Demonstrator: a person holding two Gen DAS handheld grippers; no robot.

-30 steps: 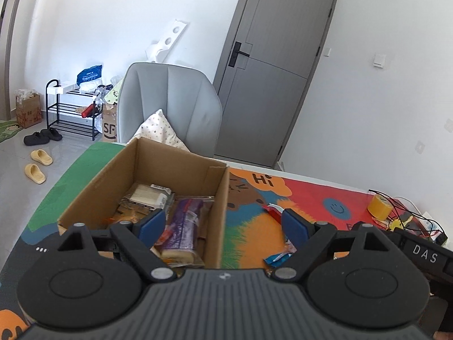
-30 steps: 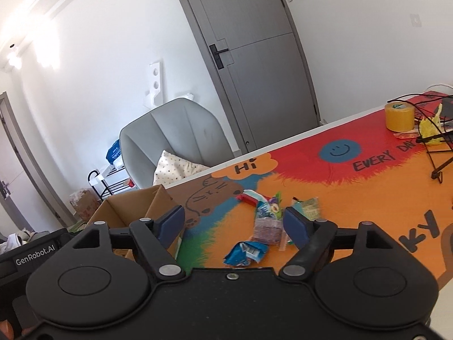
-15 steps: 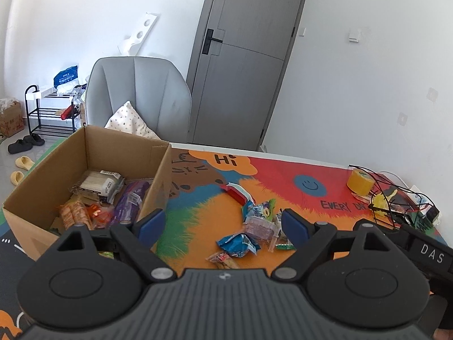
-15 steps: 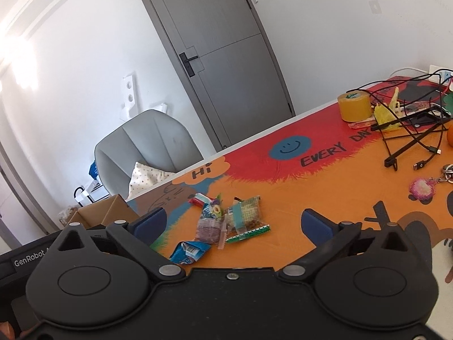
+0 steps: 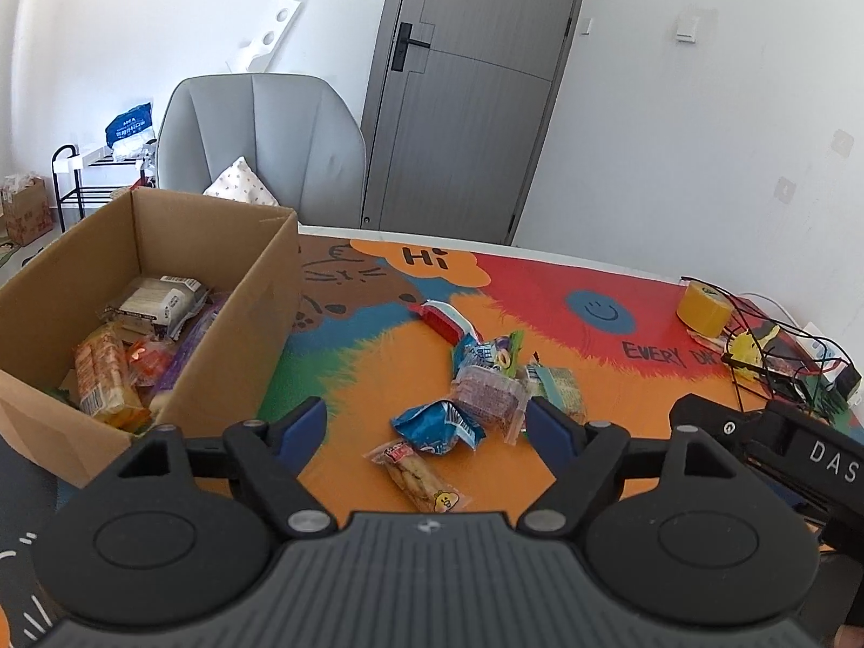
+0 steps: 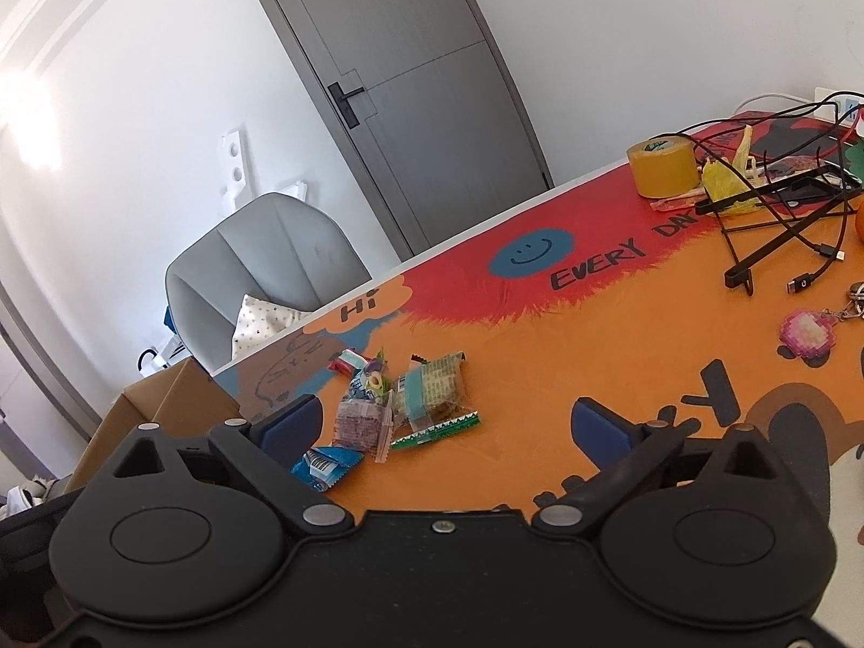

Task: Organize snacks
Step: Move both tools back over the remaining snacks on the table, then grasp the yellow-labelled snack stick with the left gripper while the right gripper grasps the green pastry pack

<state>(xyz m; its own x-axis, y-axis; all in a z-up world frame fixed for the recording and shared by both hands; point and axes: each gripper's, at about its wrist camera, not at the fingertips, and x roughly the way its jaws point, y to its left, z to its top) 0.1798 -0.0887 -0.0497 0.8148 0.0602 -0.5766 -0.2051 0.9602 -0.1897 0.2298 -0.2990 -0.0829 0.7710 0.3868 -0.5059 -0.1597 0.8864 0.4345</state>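
1. Left wrist view: a box (image 5: 162,291) is seen at the left on the mat (image 5: 540,291), already loaded with several packets, so it is judged to be where the snacks are gathered.
2. The loose snacks (image 5: 475,383) are left in a small heap on the mat, just right of the box; a blue bag (image 5: 437,428) and a biscuit pack (image 5: 418,477) lie nearest.
3. The left gripper (image 5: 426,424) is held over that heap, its jaws narrowing now; nothing is pinched or touched yet.
4. Right wrist view: the same heap (image 6: 399,405) is seen ahead to the left, with cables (image 6: 783,205) and a tape roll (image 6: 663,166) kept well apart at the far right.
5. The right gripper (image 6: 445,426) is spread wide, closing slightly, above bare mat; nothing is held.
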